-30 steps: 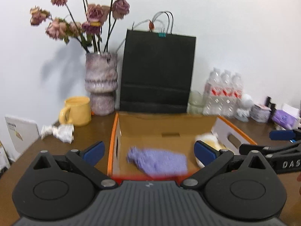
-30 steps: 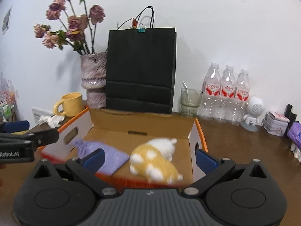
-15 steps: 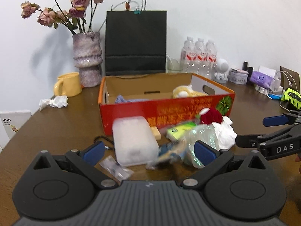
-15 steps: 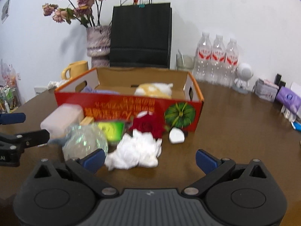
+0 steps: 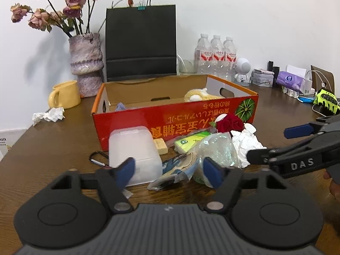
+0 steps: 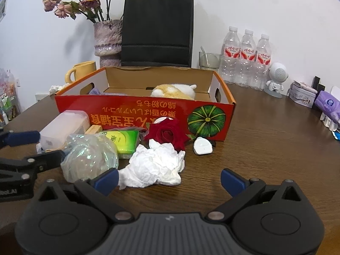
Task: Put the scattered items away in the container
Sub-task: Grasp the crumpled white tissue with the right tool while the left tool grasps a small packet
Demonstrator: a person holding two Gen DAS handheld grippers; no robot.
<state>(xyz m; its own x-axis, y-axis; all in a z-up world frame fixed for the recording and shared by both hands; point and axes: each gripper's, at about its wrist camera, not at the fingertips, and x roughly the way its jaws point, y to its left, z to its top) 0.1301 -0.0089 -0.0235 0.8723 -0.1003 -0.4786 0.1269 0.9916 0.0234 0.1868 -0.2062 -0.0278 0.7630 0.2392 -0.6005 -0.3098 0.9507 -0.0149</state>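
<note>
The red cardboard box (image 5: 170, 115) (image 6: 127, 110) holds a yellow-and-white plush toy (image 5: 197, 94) (image 6: 174, 91) and a purple cloth (image 5: 120, 106). In front of it lie a translucent plastic tub (image 5: 133, 148) (image 6: 63, 125), a crumpled clear bag (image 5: 216, 148) (image 6: 89, 155), a green tissue pack (image 5: 191, 141), a red rose (image 6: 167, 133), a crumpled white tissue (image 6: 155, 163), a white charger (image 6: 203, 145) and a blue packet (image 5: 176, 170). My left gripper (image 5: 169, 173) is closing, the packet and the tub's corner ahead between its jaws, unpressed. My right gripper (image 6: 170, 179) is open around the tissue's near edge.
A yellow mug (image 5: 63, 95), a vase of dried roses (image 5: 86, 63), a black paper bag (image 5: 141, 42) and water bottles (image 6: 246, 57) stand behind the box. Another tissue wad (image 5: 48, 114) lies at the left. A carabiner (image 5: 96, 158) and wooden block (image 5: 160, 145) sit by the tub.
Both grippers have drawn back from above the box and sunk toward the pile in front of it. The left jaws have narrowed; the right jaws stay wide.
</note>
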